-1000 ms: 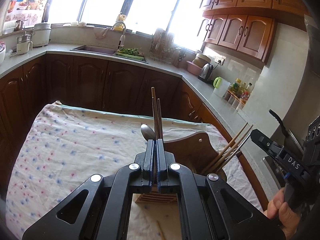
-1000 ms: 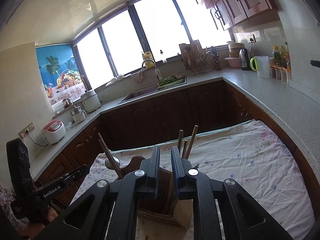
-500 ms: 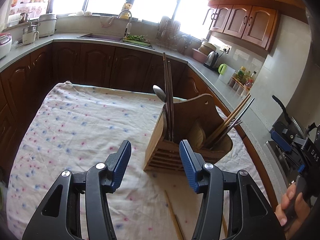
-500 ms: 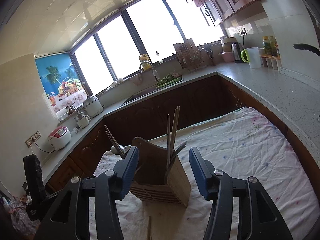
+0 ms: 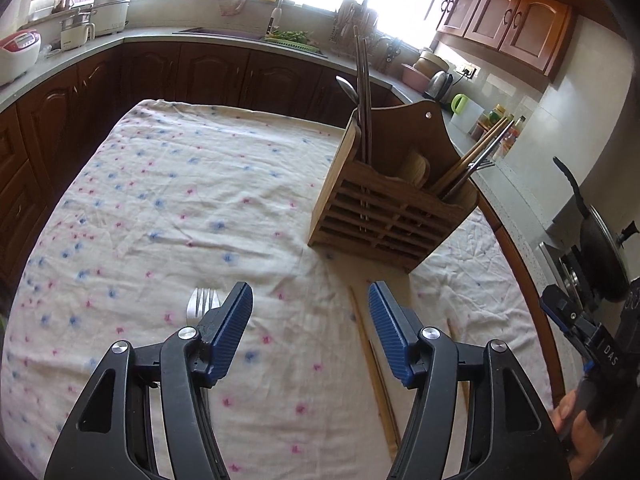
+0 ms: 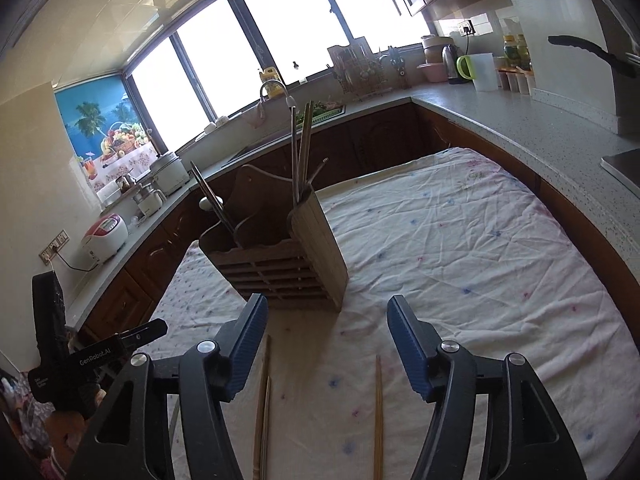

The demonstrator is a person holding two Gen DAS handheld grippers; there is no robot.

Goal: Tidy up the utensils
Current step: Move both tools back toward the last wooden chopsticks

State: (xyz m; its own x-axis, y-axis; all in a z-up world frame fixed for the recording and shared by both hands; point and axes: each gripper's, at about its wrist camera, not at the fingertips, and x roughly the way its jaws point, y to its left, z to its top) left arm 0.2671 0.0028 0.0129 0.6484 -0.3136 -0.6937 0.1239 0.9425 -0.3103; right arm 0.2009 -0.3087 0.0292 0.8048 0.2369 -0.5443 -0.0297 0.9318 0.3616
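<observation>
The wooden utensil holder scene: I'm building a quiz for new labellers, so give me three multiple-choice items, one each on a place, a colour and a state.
1. Where does the fork lie?
A. on the cloth by the left claw
B. in the wooden holder
C. in the sink

2. What colour are the claw pads?
A. red
B. blue
C. white

3. What is the right claw holding?
A. a spoon
B. chopsticks
C. nothing

Answers: 1 A, its tines show on the cloth beside that claw. 2 B, blue ribbed pads. 3 C, its jaws are opening with nothing gripped.
</observation>
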